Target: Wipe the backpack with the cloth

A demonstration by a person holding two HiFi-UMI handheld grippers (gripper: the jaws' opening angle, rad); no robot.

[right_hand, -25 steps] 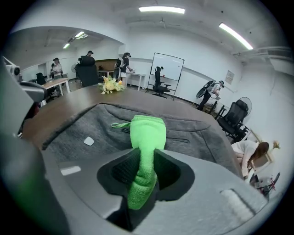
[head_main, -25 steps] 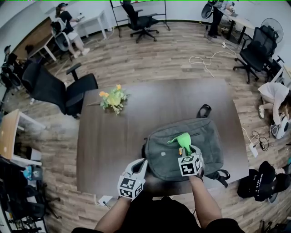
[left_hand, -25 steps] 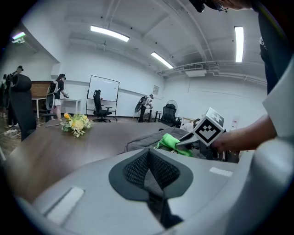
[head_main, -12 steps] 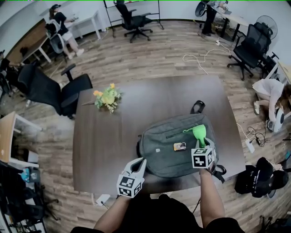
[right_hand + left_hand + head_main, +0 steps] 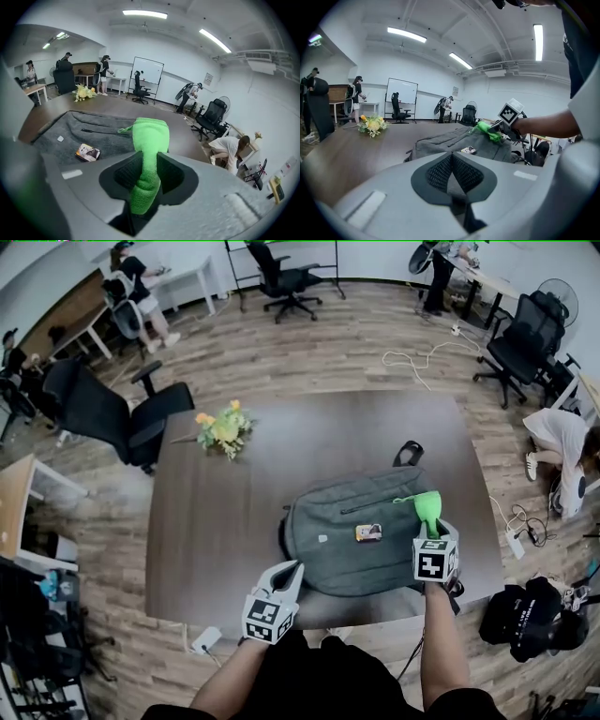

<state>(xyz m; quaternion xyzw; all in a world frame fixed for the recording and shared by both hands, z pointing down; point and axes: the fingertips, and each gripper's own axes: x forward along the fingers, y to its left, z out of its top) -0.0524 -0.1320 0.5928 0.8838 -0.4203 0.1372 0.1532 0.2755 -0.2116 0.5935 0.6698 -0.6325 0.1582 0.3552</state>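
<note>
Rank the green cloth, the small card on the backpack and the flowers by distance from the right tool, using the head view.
1. Green cloth: gripped in the right tool, at the backpack's right edge.
2. Small card: on the backpack, left of the tool.
3. Flowers: far left on the table.

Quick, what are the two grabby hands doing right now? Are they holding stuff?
Left gripper: closed, holding nothing.
Right gripper: closed on the green cloth.
</note>
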